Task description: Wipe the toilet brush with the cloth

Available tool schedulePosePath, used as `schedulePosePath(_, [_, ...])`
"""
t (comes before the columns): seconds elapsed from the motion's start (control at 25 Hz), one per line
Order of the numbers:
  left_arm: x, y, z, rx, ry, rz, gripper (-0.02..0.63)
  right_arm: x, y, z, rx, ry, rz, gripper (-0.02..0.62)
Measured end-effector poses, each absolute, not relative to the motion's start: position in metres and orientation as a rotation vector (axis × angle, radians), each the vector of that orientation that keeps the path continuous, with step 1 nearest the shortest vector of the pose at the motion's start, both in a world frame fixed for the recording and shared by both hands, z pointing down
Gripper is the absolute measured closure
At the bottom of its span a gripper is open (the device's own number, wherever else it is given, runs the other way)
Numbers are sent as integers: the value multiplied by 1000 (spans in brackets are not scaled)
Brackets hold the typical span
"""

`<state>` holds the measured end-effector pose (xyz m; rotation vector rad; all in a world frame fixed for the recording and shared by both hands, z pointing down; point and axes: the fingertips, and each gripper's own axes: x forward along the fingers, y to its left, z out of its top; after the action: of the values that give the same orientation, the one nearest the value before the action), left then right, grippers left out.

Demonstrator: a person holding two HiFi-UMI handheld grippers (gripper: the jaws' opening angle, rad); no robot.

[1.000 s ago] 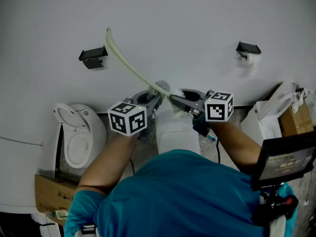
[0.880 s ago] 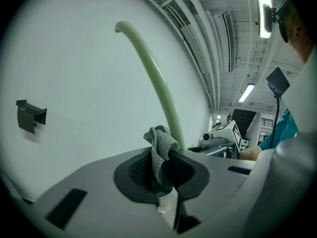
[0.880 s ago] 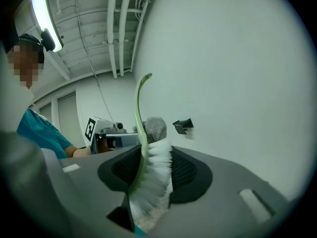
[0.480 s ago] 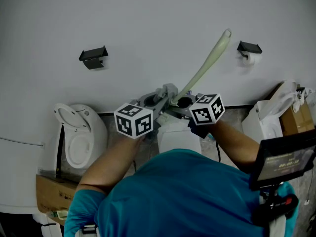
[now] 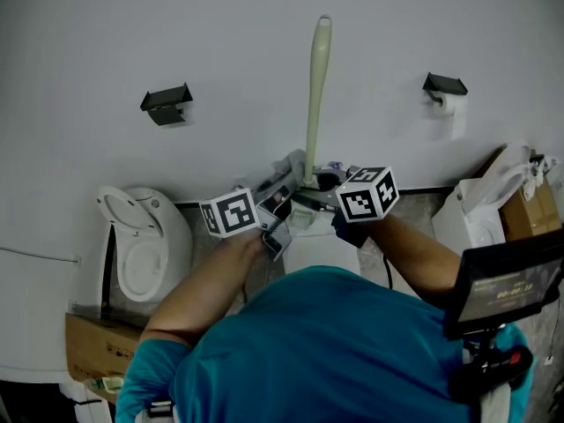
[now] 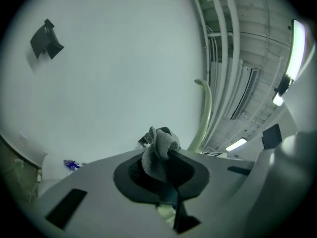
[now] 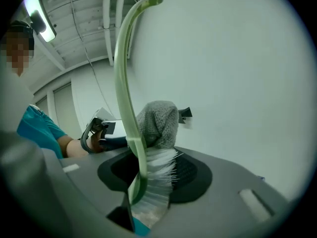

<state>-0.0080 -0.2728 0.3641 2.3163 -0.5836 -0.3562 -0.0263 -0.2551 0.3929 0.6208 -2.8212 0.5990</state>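
Far left: white toilet (image 5: 141,245) against the wall, lid up, cardboard box (image 5: 88,346) in front of it. Black wall bracket (image 5: 166,102) above.

Left gripper (image 6: 166,157): clenched on a bunched grey cloth (image 6: 158,150), which sticks up out of the jaws. Gripper lies about level, cube with markers (image 5: 231,212) facing the head camera.

Centre: toilet brush (image 5: 315,95), pale green handle standing nearly upright in front of the white wall. Brush head is down between the two grippers. In the right gripper view the cloth sits right against the top of the white bristles (image 7: 159,168).

Right gripper (image 7: 153,170): grasping the toilet brush at its head, bristles between the jaws. Jaws have just been opening slightly, brush head between them and held.

Right: second black bracket (image 5: 443,85) with a paper roll, another toilet (image 5: 489,196), a dark screen (image 5: 507,289) at the edge.
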Motion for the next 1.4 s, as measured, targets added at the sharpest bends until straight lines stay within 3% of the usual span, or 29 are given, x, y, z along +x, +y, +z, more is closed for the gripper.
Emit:
schedulePosePath(0.32, [-8, -268, 355, 2629, -715, -32, 568, -11, -273, 410, 758, -2601, 306, 433])
schedulePosePath(1.4, [-18, -264, 340, 2540, -620, -187, 568, 22, -293, 441, 892, -2318, 49, 434])
